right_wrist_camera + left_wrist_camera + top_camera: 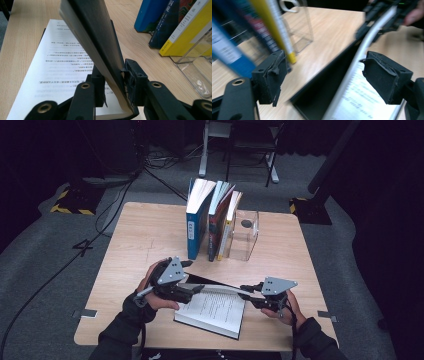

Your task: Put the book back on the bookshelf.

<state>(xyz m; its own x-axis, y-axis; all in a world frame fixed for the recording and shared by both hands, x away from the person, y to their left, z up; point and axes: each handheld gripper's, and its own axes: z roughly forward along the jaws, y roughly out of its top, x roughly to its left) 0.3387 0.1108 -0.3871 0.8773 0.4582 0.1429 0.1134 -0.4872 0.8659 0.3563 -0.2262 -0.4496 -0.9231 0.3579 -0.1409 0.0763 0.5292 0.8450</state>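
Observation:
An open book (215,311) with a black cover lies near the table's front edge, printed page (57,62) facing up. Its other half (92,32), cover and a stack of pages, is raised off the page. My right gripper (115,82) is shut on the edge of that raised half, and it comes in from the right (248,294). My left gripper (194,290) is at the book's left side. Its jaws (327,77) stand wide open. The raised half's pale edge (362,52) runs between the pads without touching them.
Three upright books, blue (196,220), dark (217,222) and yellow-spined (229,227), lean against a clear bookend (247,235) behind the open book. The wooden table (145,235) has bare room at left and right. Cables and stand bases lie on the floor beyond.

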